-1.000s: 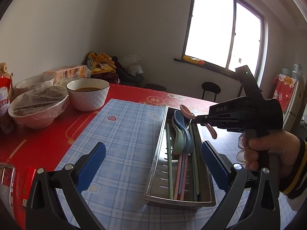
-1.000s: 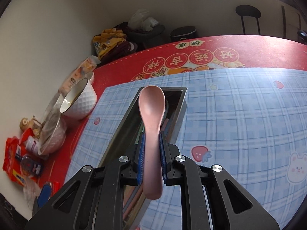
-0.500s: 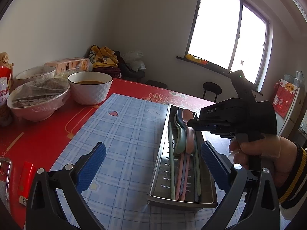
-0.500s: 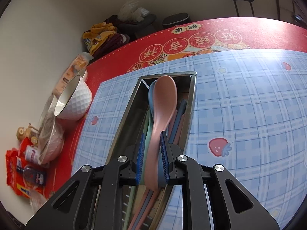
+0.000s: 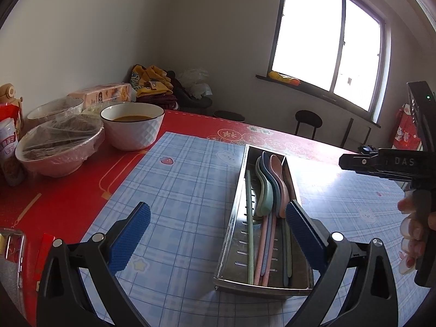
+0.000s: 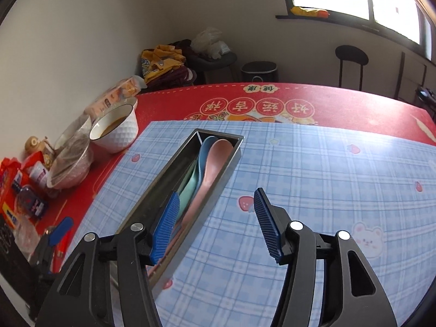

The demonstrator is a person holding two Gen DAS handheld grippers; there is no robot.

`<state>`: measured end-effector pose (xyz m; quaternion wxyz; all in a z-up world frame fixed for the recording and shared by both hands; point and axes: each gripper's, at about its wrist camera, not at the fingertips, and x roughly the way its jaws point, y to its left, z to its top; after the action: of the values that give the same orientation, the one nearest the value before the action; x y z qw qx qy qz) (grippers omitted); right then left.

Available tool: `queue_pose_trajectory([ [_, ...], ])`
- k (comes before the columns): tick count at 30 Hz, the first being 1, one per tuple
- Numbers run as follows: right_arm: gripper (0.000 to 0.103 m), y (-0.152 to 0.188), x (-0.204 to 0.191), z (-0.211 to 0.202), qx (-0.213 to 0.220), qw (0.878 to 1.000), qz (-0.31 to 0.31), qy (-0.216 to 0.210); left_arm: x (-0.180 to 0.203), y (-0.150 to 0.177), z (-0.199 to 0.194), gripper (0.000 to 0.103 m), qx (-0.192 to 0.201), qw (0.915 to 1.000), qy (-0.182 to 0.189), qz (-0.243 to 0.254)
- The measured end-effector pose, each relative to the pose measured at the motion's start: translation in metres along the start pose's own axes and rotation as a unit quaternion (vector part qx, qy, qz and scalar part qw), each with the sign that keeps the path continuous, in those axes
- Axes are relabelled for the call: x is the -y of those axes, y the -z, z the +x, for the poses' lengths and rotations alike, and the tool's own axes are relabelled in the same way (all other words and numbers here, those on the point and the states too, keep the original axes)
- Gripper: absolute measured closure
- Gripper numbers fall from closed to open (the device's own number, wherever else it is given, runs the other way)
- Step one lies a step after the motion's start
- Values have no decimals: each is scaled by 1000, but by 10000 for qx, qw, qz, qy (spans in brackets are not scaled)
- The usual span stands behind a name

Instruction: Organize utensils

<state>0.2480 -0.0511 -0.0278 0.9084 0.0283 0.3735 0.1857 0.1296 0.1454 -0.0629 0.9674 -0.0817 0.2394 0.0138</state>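
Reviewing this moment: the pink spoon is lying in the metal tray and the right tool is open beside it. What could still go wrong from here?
1. The right tool, whose jaws have just been opening with nothing between them, has one finger over the metal tray; a sideways move might clip its wall.
2. The pink spoon lies stacked on other spoons and might slide.
3. The white bowl holds liquid near the mat's edge; a wide swing might spill it.

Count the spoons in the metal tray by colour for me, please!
Green spoon: 1
Blue spoon: 1
Pink spoon: 1
Total: 3 spoons in the metal tray
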Motion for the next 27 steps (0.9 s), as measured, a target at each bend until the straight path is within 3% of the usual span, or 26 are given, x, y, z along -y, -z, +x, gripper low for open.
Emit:
queue_pose_trajectory([
  [2, 32, 4, 4, -21, 179, 9997, -186, 51, 4, -4, -6, 6, 55, 10000, -35, 59],
  [4, 25, 9, 9, -40, 307, 9990, -314, 92, 10, -10, -14, 6, 118, 9998, -48, 147],
  [5, 16, 12, 11, -51, 402, 9985, -347, 115, 13, -14, -18, 6, 151, 9997, -47, 197],
  [11, 15, 27, 21, -108, 1093, 9915, -561, 417, 43, -41, -49, 6, 437, 9973, -41, 592],
  [16, 15, 37, 31, -143, 1570, 9859, -352, 454, 73, -55, -81, 6, 831, 9928, 47, 859],
  [20, 15, 44, 38, -161, 1771, 9830, -185, 452, 93, -59, -102, 6, 1180, 9880, -101, 993],
  [27, 15, 54, 48, -180, 1997, 9782, 11, 567, 110, -58, -111, 6, 1106, 9882, 45, 1055],
])
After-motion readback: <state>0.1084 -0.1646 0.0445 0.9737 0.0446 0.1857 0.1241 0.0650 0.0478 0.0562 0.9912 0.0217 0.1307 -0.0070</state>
